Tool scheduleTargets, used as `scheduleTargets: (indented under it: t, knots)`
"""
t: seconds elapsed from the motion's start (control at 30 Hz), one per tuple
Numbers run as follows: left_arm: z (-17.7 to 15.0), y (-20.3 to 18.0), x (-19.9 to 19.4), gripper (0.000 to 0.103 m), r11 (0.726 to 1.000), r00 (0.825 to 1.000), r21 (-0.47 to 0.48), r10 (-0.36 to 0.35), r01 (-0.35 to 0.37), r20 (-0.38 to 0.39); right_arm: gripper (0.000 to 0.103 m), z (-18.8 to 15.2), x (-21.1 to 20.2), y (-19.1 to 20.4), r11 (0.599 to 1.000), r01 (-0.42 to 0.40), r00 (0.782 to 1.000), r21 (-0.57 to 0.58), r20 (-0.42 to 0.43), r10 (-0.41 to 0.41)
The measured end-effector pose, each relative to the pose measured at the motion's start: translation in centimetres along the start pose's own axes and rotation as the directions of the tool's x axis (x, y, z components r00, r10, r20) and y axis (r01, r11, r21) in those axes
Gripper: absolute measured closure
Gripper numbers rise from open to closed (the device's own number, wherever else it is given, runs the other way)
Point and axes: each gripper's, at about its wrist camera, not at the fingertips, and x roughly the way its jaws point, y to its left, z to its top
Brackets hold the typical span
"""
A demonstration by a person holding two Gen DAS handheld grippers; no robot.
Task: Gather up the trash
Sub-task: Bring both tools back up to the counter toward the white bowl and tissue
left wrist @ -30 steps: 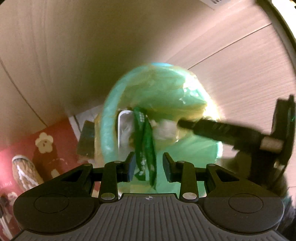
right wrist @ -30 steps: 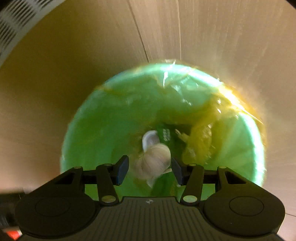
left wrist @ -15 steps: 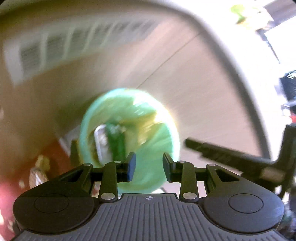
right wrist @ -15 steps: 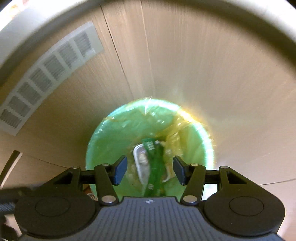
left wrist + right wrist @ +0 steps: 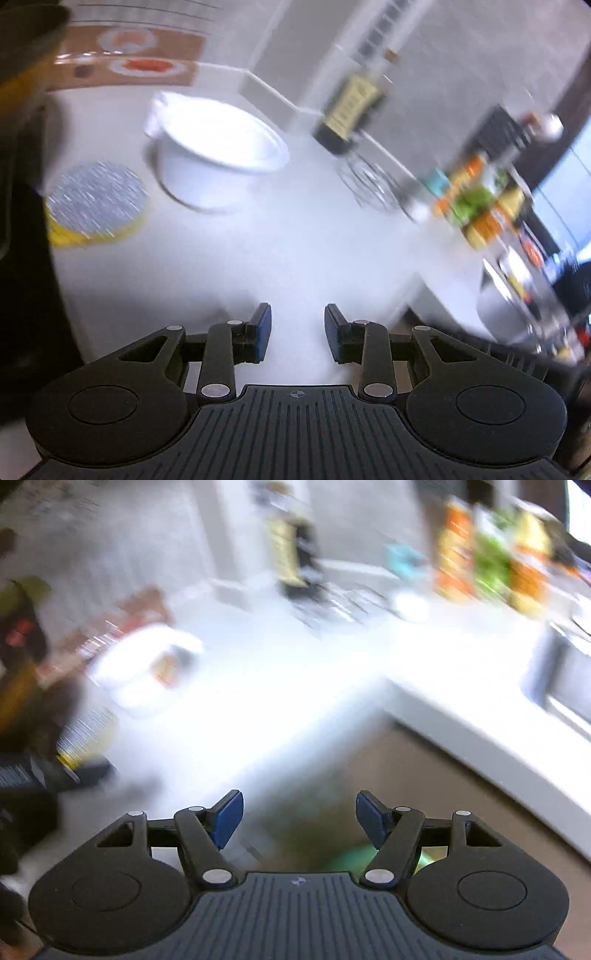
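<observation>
Both views are blurred. The left gripper [image 5: 297, 334] hangs over a white counter [image 5: 295, 251], its jaws apart with nothing between them. The right gripper [image 5: 299, 821] is spread wide, also holding nothing. A white bowl [image 5: 218, 162] stands near a foil-topped tub [image 5: 96, 201]. The green trash bin [image 5: 351, 856] shows low behind the right fingers.

Bright white countertop [image 5: 295, 236], grey wall [image 5: 461, 44]

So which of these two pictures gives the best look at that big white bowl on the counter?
The left wrist view. There the white bowl shows whole, with its rim and side fairly sharp, beyond the open left hand-held gripper. The right wrist view shows only a smeared white blob at the left, too blurred to make out.
</observation>
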Motion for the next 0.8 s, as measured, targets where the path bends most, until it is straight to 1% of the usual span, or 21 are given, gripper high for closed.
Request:
scheduleTargets:
  t: [0.03, 0.1, 0.17, 0.2, 0.27, 0.33, 0.37, 0.43, 0.47, 0.5, 0.57, 0.67, 0.7, 0.73, 0.8]
  knots:
    - [0.8, 0.9, 0.0, 0.068, 1.000, 1.000, -0.022, 0.001, 0.000, 0.013, 0.034, 2.4, 0.9, 2.1, 0.999, -0.038, 0.999, -0.022, 0.016, 0.038]
    - [2.0, 2.6, -0.3, 0.068, 0.998, 0.999, -0.055, -0.011, 0.013, 0.039, 0.026, 6.4, 3.1, 5.6, 0.992, -0.110, 0.994, -0.069, 0.019, 0.111]
    - [3.0, 4.0, -0.2, 0.068, 0.994, 0.998, -0.103, -0.023, 0.028, 0.053, 0.026, 9.8, 6.4, 9.2, 0.983, -0.156, 0.988, -0.096, -0.002, 0.157]
    - [3.2, 4.5, 0.1, 0.068, 0.992, 0.998, -0.121, -0.030, 0.036, 0.048, 0.026, 11.1, 8.2, 10.5, 0.983, -0.160, 0.987, -0.091, -0.018, 0.159]
    - [3.9, 5.7, 0.1, 0.068, 0.988, 0.998, -0.145, -0.040, 0.045, 0.038, 0.026, 12.7, 11.2, 12.4, 0.986, -0.158, 0.987, -0.055, -0.038, 0.156]
    - [4.4, 6.3, 0.0, 0.068, 0.988, 0.999, -0.152, -0.029, 0.035, 0.039, 0.026, 13.8, 14.2, 13.8, 0.989, -0.144, 0.988, -0.039, -0.069, 0.141]
    - [4.7, 6.6, -0.2, 0.068, 0.987, 0.999, -0.156, -0.020, 0.026, 0.045, 0.027, 13.9, 15.2, 14.5, 0.992, -0.121, 0.989, -0.035, -0.086, 0.118]
    - [5.0, 6.8, -0.4, 0.068, 0.987, 0.999, -0.162, -0.004, 0.012, 0.051, 0.042, 14.2, 17.3, 14.8, 0.996, -0.088, 0.989, -0.027, -0.120, 0.085]
    - [5.1, 6.8, -0.5, 0.068, 0.987, 0.998, -0.161, 0.007, 0.002, 0.055, 0.062, 14.0, 17.6, 14.9, 0.995, -0.093, 0.986, -0.022, -0.142, 0.089]
    - [5.0, 6.9, -0.7, 0.068, 0.987, 0.998, -0.163, 0.016, -0.006, 0.062, 0.074, 13.7, 17.7, 14.7, 0.993, -0.115, 0.979, -0.018, -0.171, 0.110]
    - [4.9, 6.6, -1.1, 0.068, 0.984, 0.995, -0.175, 0.039, -0.023, 0.087, 0.078, 12.5, 16.7, 14.3, 0.984, -0.176, 0.965, -0.035, -0.206, 0.165]
    - [4.5, 6.0, -1.6, 0.068, 0.979, 0.991, -0.196, 0.077, -0.054, 0.110, 0.081, 10.7, 14.4, 14.0, 0.969, -0.204, 0.963, -0.140, -0.206, 0.173]
    - [4.4, 5.8, -1.7, 0.068, 0.978, 0.990, -0.197, 0.084, -0.060, 0.115, 0.082, 10.2, 13.6, 13.8, 0.963, -0.222, 0.958, -0.154, -0.216, 0.186]
    - [4.3, 5.5, -1.8, 0.068, 0.979, 0.988, -0.192, 0.095, -0.071, 0.118, 0.082, 9.6, 12.7, 13.5, 0.954, -0.254, 0.948, -0.159, -0.236, 0.213]
    - [4.1, 4.8, -2.0, 0.068, 0.978, 0.983, -0.174, 0.139, -0.116, 0.123, 0.084, 9.0, 11.2, 13.2, 0.935, -0.306, 0.932, -0.176, -0.256, 0.257]
